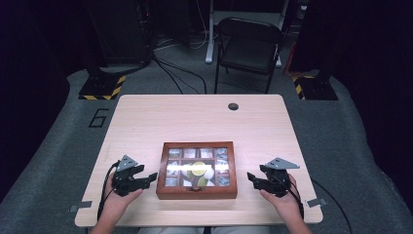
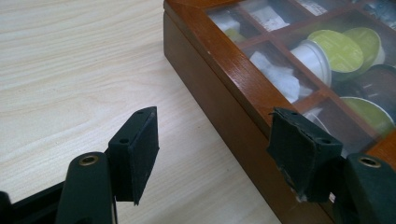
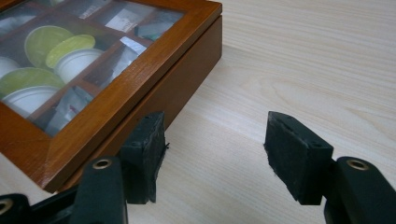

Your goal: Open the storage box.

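Observation:
A brown wooden box (image 1: 197, 194) with a glass lid lies shut near the table's front edge. Its compartments hold green-topped pods (image 2: 343, 49) and white sachets (image 2: 275, 74). My left gripper (image 1: 153, 177) is level with the box's left wall (image 2: 219, 98), jaws open, with nothing gripped. In the left gripper view (image 2: 215, 154) one jaw stands over bare table and the other in front of the lid's edge. My right gripper (image 1: 251, 177) hovers open a short way off the box's right side. Its own view (image 3: 215, 151) shows the box's corner (image 3: 140, 74) just past one jaw.
The light wooden table (image 1: 146, 122) has a dark cable hole (image 1: 233, 106) at the back. A black folding chair (image 1: 248, 44) stands behind it on grey floor. Bare tabletop stretches beyond and beside the box. Small metal brackets (image 1: 316, 202) sit at the front corners.

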Motion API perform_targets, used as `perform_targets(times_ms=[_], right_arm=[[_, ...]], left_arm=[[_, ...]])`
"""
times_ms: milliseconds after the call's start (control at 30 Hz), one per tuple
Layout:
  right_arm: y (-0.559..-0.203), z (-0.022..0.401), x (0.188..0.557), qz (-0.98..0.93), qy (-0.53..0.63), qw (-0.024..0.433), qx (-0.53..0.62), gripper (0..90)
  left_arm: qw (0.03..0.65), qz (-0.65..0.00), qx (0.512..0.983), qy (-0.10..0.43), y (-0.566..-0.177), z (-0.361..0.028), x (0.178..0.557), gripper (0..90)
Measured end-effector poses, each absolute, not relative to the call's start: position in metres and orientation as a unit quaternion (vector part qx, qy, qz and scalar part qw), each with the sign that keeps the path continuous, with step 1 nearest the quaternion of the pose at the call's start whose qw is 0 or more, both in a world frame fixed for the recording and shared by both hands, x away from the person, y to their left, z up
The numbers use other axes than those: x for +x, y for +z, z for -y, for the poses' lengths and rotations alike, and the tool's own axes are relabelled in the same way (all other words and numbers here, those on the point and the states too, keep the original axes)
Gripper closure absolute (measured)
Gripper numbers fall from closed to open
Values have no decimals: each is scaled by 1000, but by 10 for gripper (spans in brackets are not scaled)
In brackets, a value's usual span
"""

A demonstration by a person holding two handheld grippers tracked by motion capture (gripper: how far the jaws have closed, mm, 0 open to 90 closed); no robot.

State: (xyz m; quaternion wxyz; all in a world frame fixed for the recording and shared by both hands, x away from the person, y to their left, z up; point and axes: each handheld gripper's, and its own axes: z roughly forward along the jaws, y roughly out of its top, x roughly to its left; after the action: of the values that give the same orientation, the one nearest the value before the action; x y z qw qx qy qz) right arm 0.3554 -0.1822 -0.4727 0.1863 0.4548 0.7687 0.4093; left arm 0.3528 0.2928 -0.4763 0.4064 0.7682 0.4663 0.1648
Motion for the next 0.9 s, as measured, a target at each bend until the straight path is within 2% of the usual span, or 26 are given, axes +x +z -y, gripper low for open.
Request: perform_targets(times_ms=[900], right_arm=[[-464,171,315,-781,448,168,401,399]], left_arm=[[432,-451,764,163,-466,-286,313,362]])
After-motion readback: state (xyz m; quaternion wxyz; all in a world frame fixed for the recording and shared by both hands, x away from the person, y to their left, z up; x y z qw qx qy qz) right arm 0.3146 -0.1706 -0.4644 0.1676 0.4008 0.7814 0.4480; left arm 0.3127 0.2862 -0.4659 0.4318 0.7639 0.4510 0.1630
